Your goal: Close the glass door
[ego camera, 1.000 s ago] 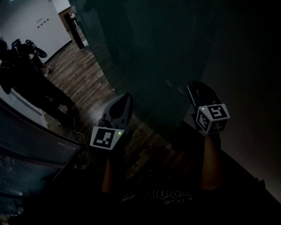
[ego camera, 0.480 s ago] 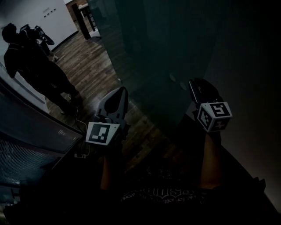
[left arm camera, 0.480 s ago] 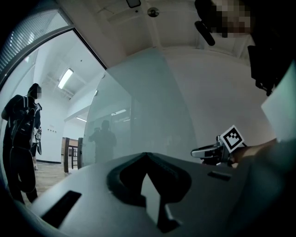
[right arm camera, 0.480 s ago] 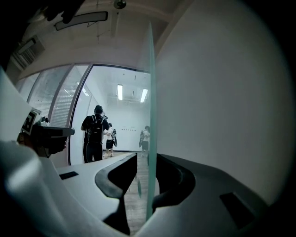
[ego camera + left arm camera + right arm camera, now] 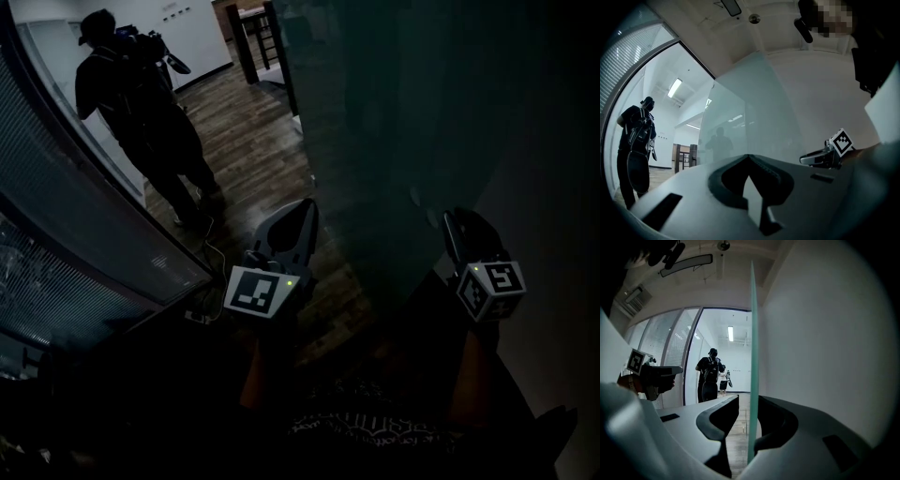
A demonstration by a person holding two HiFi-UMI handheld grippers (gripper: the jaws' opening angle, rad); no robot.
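Swinging glass door (image 5: 752, 333) onward | right claw (image 5: 749, 398) astride its edge, unclamped | left claw (image 5: 749, 157) closed, empty

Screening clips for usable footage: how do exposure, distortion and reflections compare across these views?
Head view: badly underexposed; the glass door is nearly black, and only the wooden floor at the top is lit. Left gripper view: bright, strong fisheye, dark corners, a person's reflection in the glass. Right gripper view: bright, fisheye, the door seen edge-on and sharp between the right tool jaws.

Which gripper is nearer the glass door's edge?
Right. The right gripper straddles the edge of the glass door; the left gripper sits aside, facing its surface.
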